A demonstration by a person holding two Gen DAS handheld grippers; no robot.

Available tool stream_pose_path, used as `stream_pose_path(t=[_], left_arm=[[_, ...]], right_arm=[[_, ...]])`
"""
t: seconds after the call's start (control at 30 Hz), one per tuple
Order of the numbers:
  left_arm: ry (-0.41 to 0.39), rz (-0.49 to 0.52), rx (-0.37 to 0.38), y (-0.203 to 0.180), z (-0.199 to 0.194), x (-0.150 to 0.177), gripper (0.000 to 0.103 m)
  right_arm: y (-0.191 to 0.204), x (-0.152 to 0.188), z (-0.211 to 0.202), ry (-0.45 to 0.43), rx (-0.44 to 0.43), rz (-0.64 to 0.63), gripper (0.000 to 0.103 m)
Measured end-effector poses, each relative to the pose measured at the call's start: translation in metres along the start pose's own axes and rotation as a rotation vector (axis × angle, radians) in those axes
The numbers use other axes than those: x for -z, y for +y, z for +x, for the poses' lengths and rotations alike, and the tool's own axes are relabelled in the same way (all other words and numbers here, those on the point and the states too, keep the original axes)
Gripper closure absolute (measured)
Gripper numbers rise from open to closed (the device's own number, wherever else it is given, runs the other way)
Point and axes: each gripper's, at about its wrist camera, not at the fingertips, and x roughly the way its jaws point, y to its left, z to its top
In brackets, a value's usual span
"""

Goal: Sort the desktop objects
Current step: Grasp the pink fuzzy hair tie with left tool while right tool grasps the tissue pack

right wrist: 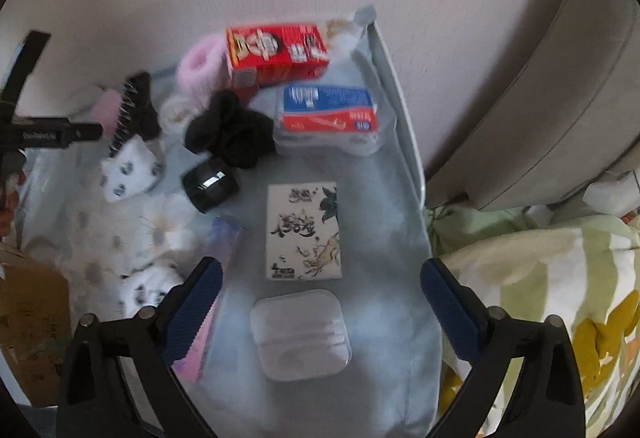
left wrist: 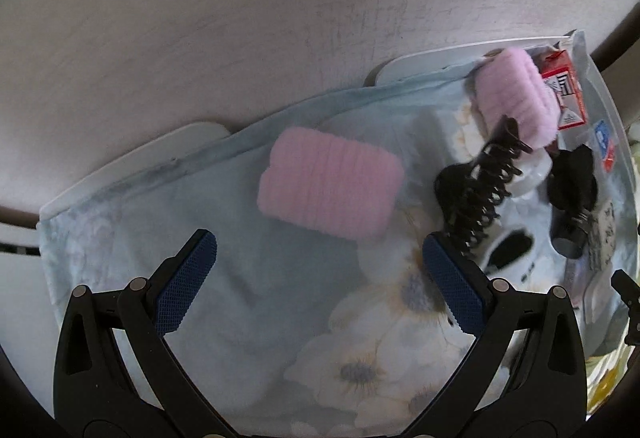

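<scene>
My left gripper hangs open over a pale blue flowered cloth, nothing between its blue pads. Just beyond it lies a flat pink fuzzy pad. A black hair claw rests by the right fingertip, and a second pink fuzzy roll lies further right. My right gripper is open above a clear plastic case. Ahead of it lie a printed card, a blue-and-red box, a red box, a black scrunchie and a black jar.
The cloth covers a white tray against a pale wall. A grey cushion and green floral bedding lie right of the tray. A pink strip lies by my right gripper's left finger. Patterned white socks sit further left.
</scene>
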Motion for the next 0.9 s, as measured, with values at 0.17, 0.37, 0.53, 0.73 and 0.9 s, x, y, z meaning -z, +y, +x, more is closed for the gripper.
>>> stream_pose_path(t=[0.17,0.37,0.53,0.73,0.9], left_arm=[[0.002,-0.002,0.0,-0.006,0.016,-0.003,0.001],[0.002,0.0,0.002,-0.01,0.027,-0.004,0.007],[0.002,0.002,0.029,-0.01,0.032,0.001,0.032],[-0.018,0.014,0.038,-0.007,0.024,0.006,0.053],[-0.049,0.03,0.045,-0.007,0.006,0.01,0.064]], right_arm=[[-0.001,-0.001,0.017,0.023,-0.011,-0.021,0.019],[0.004,-0.005,0.032,0.041,-0.017,-0.052,0.04],[0.01,-0.009,0.034,0.022,0.009,-0.109,0.048],[0.008,-0.008,0.033,0.003,0.003,-0.105,0.06],[0.001,-0.009,0.023,-0.019,-0.01,-0.077,0.06]])
